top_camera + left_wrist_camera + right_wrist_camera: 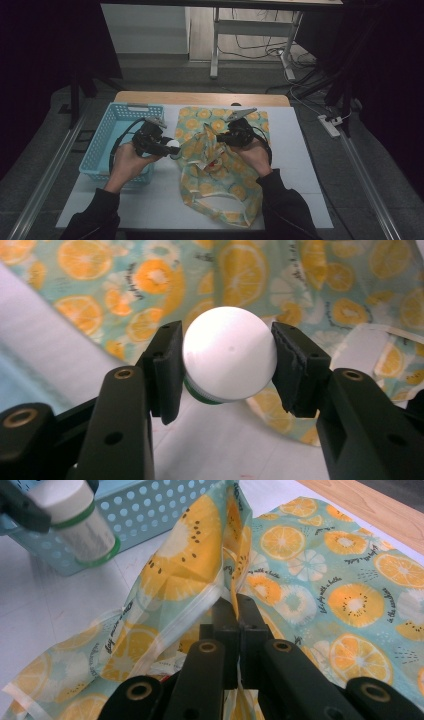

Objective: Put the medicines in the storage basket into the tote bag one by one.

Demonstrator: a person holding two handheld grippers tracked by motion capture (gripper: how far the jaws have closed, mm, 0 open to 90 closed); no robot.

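Left gripper clamps the white bottle, green band at its base, just above the desk, between basket and bag. Right gripper is fully closed, pinching the rim of the orange-print bag and holding it up, mid-desk. Blue basket sits by the left edge.

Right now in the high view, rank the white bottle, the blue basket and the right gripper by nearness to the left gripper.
1. white bottle: clamped in the left gripper.
2. blue basket: just left of it.
3. right gripper: across the orange-print bag.
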